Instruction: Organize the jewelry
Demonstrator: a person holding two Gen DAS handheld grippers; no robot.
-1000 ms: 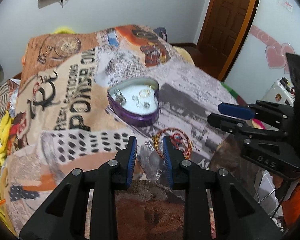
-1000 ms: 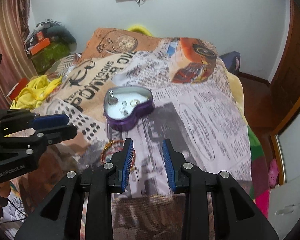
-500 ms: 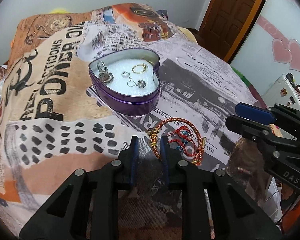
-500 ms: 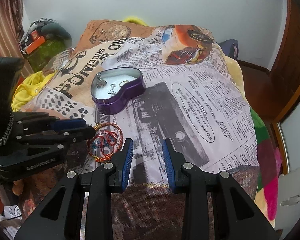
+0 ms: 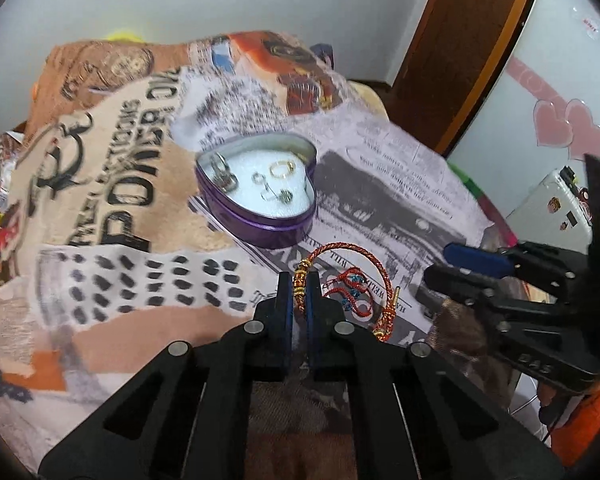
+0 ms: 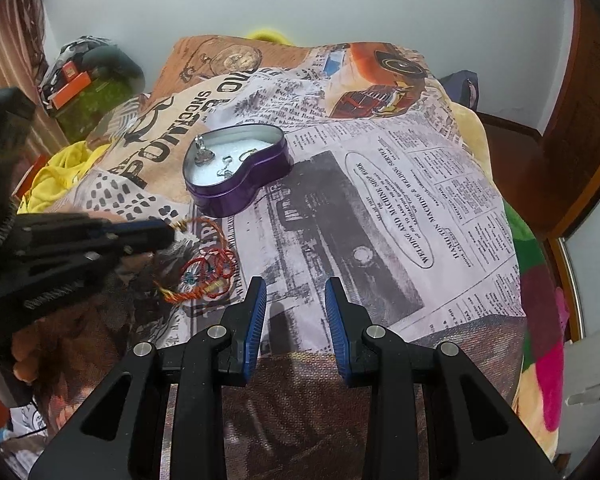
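A purple heart-shaped tin (image 5: 260, 230) with a white pad sits on the bed and holds a few rings and earrings; it also shows in the right wrist view (image 6: 240, 192). A red-and-gold braided bracelet (image 5: 352, 248) with red thread charms lies in front of it. My left gripper (image 5: 299, 280) is shut on the bracelet's beaded part, seen from the side in the right wrist view (image 6: 168, 234). My right gripper (image 6: 296, 292) is open and empty over the blanket, right of the bracelet (image 6: 204, 276).
A newspaper-print blanket (image 6: 380, 184) covers the bed. A brown door (image 5: 460, 40) stands at the back right. Yellow cloth (image 6: 56, 180) and boxes (image 6: 72, 80) lie left of the bed. A white appliance (image 5: 552, 200) stands at the right.
My left gripper moved forward to the bracelet and closed on its beaded part. The right gripper shifted slightly and stayed open.
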